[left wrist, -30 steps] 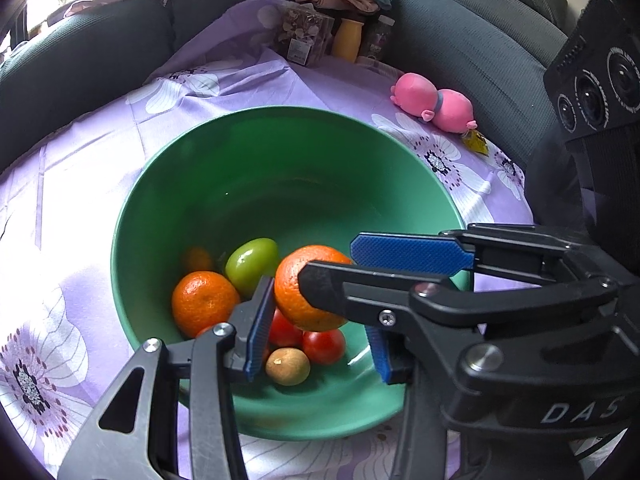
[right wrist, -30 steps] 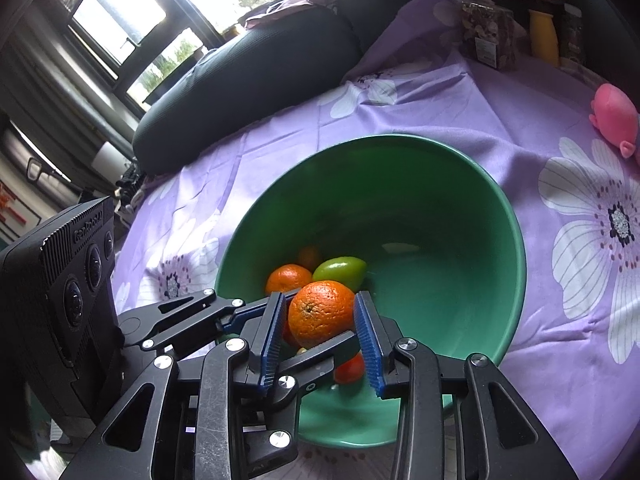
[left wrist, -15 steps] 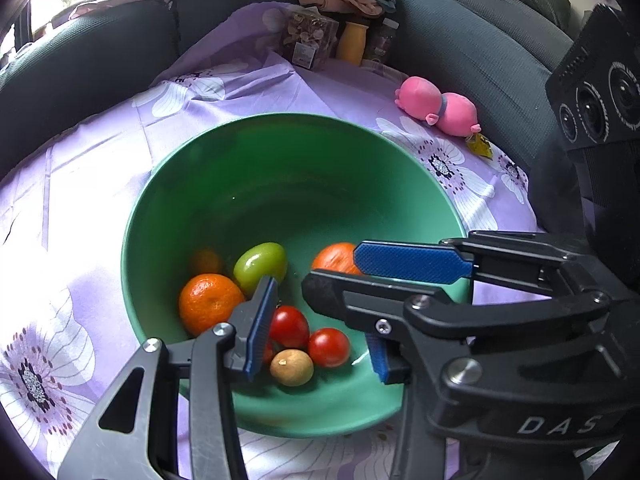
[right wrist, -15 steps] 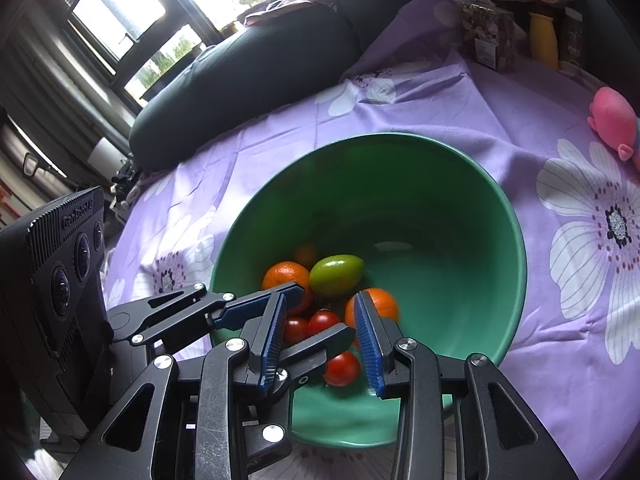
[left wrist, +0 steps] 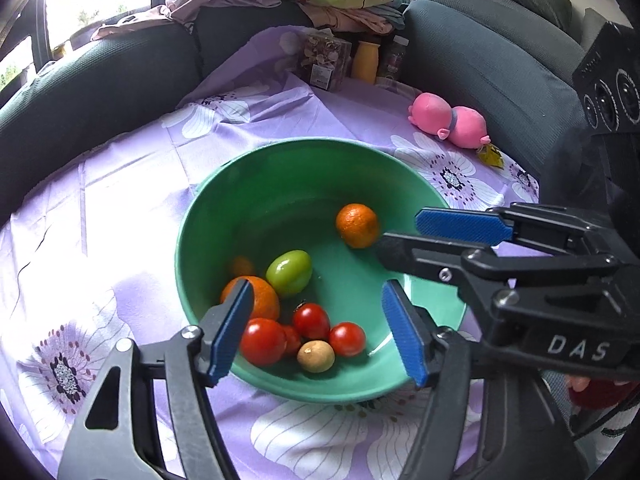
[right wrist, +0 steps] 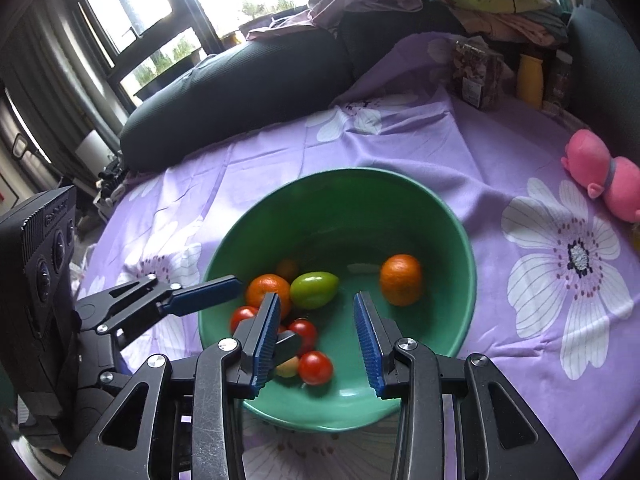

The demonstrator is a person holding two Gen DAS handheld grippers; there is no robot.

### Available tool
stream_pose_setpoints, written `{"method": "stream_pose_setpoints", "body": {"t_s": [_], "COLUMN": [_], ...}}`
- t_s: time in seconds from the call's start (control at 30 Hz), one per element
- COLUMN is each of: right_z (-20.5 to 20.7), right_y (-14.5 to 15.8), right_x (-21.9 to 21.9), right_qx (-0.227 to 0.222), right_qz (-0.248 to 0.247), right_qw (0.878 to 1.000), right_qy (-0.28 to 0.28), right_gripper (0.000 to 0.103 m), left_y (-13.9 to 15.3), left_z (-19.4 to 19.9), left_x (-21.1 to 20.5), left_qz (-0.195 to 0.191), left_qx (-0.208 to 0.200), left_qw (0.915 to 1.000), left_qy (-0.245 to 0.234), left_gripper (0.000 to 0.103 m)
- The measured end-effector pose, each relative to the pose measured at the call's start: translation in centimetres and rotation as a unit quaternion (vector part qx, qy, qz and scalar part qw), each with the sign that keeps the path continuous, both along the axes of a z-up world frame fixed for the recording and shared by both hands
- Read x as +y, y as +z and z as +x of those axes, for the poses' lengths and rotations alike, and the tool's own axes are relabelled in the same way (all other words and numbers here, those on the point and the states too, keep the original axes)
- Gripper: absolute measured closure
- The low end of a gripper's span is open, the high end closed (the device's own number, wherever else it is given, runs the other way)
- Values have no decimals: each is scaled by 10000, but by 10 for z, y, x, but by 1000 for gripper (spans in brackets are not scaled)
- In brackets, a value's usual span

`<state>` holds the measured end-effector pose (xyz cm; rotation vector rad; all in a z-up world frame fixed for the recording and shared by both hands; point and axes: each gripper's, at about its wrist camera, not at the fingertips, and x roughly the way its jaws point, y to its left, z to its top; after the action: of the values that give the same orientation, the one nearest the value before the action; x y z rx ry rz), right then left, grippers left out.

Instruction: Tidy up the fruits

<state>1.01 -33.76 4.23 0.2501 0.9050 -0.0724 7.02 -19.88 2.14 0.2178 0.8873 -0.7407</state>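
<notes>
From the left wrist view, the left gripper [left wrist: 316,330] hangs over the near side of the green bowl [left wrist: 208,216], its jaws opening with nothing gripped between them. Inside the bowl, one orange [left wrist: 357,226] sits alone toward the far right wall, well apart from the rest. A second orange [left wrist: 256,296] lies at the near left, touching the green fruit [left wrist: 289,273], with the red tomatoes [left wrist: 310,320] and a small tan fruit [left wrist: 315,356] clustered just in front. The right gripper [left wrist: 400,256] reaches in from the right, over the bowl's rim. Beyond the bowl, a pink plush toy [left wrist: 448,126] lies on the purple flowered cloth [left wrist: 120,208].

From the right wrist view, the right gripper [right wrist: 316,340] hovers above the bowl [right wrist: 460,248], released, blue pads apart and empty. The lone orange [right wrist: 401,279] rests by the bowl's right wall. The left gripper [right wrist: 244,312] enters from the left, over the tomatoes [right wrist: 315,367].
</notes>
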Motion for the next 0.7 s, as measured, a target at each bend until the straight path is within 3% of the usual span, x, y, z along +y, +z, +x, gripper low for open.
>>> {"method": "stream_pose_setpoints", "body": {"t_s": [0.07,0.2,0.33,0.4,0.7], "right_z": [-6,-16,-24,-27,-34], "right_y": [6,14,19,20,19], "right_x": [-2,-7,-8,-7,9], "right_qx": [-14,-4,23,48,218], "right_qz": [-230,-659,-914,-969,-1255], "right_qw": [9997,9977,9956,9952,9915], "right_qy": [-71,-189,-183,-123,254], "right_gripper": [63,42,30,19,18], "left_y": [4,13,23,29,34], "left_z": [-3,-6,-9,-10,-14], "left_x": [4,16,28,33,34], "left_qz": [70,124,225,243,906], "left_qx": [-69,-176,-322,-427,-675], "left_qw": [9999,9990,9975,9959,9876], "left_qy": [119,382,584,753,1091], "left_gripper": [21,14,3,2,1]}}
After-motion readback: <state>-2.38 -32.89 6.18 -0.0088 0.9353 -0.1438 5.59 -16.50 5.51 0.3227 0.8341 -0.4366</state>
